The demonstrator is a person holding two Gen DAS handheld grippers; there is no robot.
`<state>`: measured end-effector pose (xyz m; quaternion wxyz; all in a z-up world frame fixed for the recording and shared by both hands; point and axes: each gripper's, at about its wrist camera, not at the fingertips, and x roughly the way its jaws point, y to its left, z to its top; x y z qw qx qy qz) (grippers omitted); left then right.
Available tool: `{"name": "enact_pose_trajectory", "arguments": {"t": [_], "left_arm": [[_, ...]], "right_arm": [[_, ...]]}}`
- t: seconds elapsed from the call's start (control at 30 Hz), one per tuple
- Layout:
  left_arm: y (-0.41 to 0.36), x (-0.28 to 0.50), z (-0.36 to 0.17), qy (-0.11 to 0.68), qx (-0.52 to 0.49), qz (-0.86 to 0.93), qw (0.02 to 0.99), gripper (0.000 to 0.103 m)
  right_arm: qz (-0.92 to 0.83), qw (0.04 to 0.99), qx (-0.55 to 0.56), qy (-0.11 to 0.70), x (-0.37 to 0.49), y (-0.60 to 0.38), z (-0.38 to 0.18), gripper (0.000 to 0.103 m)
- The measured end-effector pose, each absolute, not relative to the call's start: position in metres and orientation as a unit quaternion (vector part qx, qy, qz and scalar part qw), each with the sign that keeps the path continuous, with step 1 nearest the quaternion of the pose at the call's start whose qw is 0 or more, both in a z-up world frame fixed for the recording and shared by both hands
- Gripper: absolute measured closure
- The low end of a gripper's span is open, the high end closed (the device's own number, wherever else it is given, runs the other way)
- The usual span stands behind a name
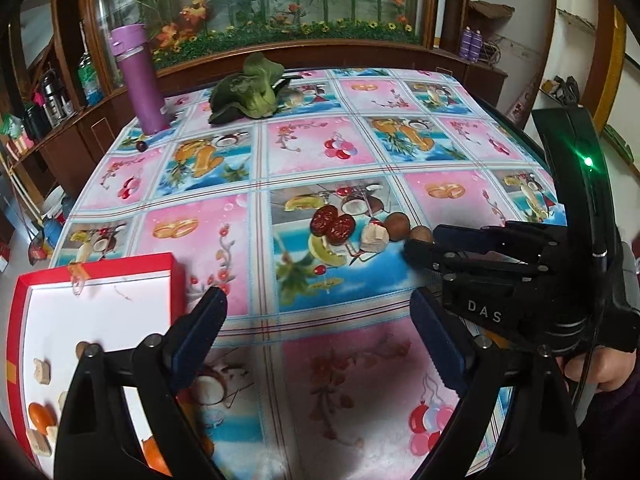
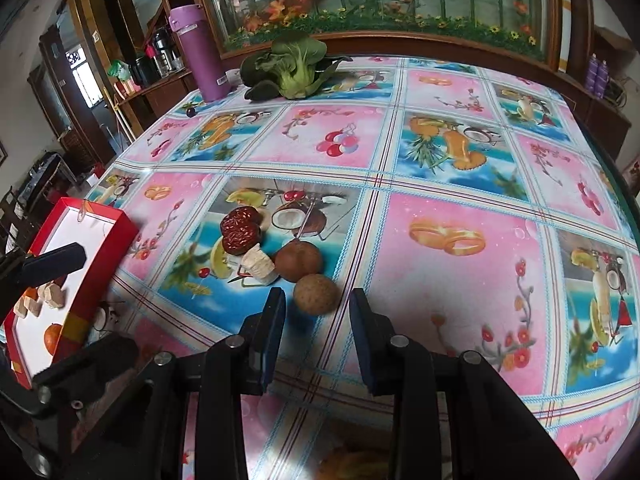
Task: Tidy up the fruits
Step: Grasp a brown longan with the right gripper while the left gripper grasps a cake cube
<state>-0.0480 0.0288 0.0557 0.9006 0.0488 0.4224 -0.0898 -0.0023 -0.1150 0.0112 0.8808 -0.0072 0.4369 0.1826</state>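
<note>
Two red dates [image 2: 240,230], a beige chunk [image 2: 260,266] and a brown round fruit [image 2: 298,260] lie grouped mid-table. A second, speckled brown fruit [image 2: 316,294] sits between the fingertips of my right gripper [image 2: 318,300], which is open with a gap on each side. In the left wrist view the right gripper [image 1: 424,242] comes in from the right, at that fruit [image 1: 421,234]. My left gripper [image 1: 316,304] is open and holds nothing, just right of the red box [image 1: 100,270]. The box's white inside holds orange pieces [image 1: 40,420], beige chunks and a brown fruit.
A purple bottle [image 1: 138,80] and a leafy green vegetable [image 1: 250,92] stand at the table's far side, with a small dark fruit [image 1: 141,146] by the bottle. A wooden cabinet with glass runs behind. A hand [image 1: 612,376] holds the right gripper near the table's right edge.
</note>
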Motion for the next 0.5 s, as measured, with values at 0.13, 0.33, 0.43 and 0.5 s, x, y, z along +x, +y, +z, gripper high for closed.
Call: {"name": "enact_pose_trajectory", "arguments": {"t": [0.13, 0.33, 0.43, 0.5], "left_arm": [[0.021, -0.035, 0.046, 0.436, 0.055, -0.104, 0.892, 0.033], [0.007, -0.012, 0.034, 0.455, 0.057, -0.116, 0.881, 0.044], [0.001, -0.003, 0.03, 0.465, 0.044, -0.122, 0.876, 0.044], [-0.005, 0.003, 0.027, 0.469, 0.048, -0.12, 0.874, 0.046]], "right_arm": [[0.189, 0.881, -0.005, 0.433, 0.0, -0.118, 0.009, 0.081], [0.181, 0.88, 0.047, 0.436, 0.007, -0.145, 0.017, 0.081], [0.168, 0.882, 0.065, 0.436, 0.008, -0.155, 0.019, 0.081], [0.169, 0.878, 0.074, 0.441, 0.008, -0.157, 0.018, 0.081]]}}
